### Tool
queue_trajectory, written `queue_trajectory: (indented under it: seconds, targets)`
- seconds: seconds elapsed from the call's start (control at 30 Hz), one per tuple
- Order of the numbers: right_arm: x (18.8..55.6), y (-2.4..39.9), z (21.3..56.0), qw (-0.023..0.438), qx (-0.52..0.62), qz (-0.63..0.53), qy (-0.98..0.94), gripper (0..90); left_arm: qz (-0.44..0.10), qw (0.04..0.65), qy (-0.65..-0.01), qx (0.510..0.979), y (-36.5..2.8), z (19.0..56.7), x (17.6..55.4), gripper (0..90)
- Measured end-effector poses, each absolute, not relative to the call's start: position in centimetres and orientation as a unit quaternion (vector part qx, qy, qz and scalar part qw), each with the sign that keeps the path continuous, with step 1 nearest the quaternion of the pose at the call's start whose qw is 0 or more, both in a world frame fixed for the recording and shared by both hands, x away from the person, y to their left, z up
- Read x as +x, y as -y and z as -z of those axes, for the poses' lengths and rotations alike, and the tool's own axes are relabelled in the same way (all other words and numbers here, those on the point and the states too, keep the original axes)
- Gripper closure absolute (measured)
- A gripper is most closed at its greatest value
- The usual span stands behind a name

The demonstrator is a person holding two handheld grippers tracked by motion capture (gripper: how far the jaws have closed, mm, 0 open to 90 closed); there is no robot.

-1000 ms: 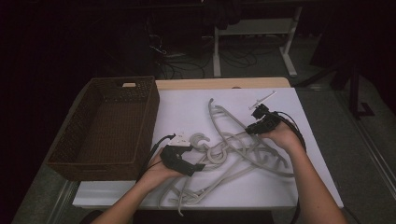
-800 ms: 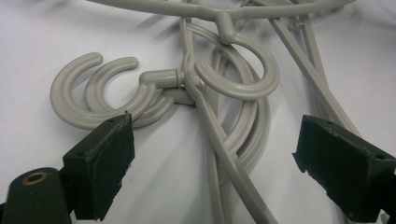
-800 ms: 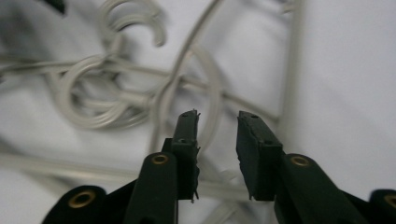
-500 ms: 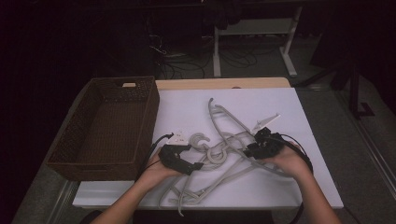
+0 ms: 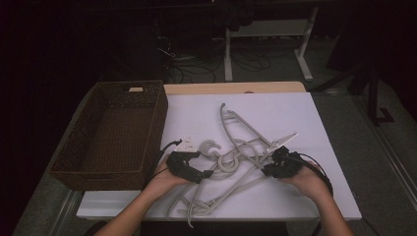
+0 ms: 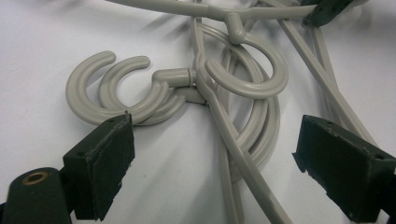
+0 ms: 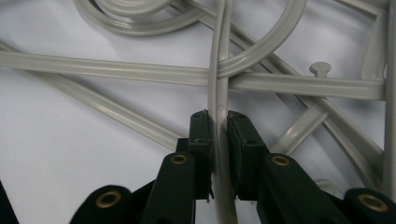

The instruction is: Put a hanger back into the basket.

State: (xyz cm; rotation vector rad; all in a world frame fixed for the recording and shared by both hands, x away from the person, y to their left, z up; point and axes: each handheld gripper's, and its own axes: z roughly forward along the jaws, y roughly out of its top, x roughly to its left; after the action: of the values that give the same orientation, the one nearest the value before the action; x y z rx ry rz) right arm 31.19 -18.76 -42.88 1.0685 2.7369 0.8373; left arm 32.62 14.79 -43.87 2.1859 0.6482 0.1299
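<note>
**Right gripper pinches a hanger bar; left gripper stands wide over the hooks**

The right gripper (image 7: 217, 126), matte black with brass-coloured rivets at its joints, has just been closing; its flat pads now clench a thin, smooth, pale grey plastic hanger bar (image 7: 219, 88) that runs straight up between them; in the high view it (image 5: 268, 167) sits at the right edge of the tangle. The left gripper (image 6: 210, 154) is released, its blocky black jaws spread wide on either side of a curved grey arm without touching it; seen from above it (image 5: 206, 173) lies at the tangle's left. No writing or brand can be read on either tool or on the plastic.

The pile of pale grey plastic clothes hangers (image 5: 236, 157) lies interlocked on the white tabletop (image 5: 305, 201), near its front middle; rounded C-shaped hooks (image 6: 114, 88) rest flat, one looped through another. A dark brown woven wicker basket (image 5: 147, 132), rectangular with a handle slot, stands just left of the white surface.
</note>
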Motion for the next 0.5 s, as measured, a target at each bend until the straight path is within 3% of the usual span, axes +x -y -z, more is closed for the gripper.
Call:
queue_trajectory:
  seconds: [0.5]
  targets:
    - [32.5, 15.2, 40.5, 0.071, 0.404, -0.292, -0.864, 80.9, -0.060, 0.427, -0.269, 0.861, -15.6, 43.2, 32.8, 11.6]
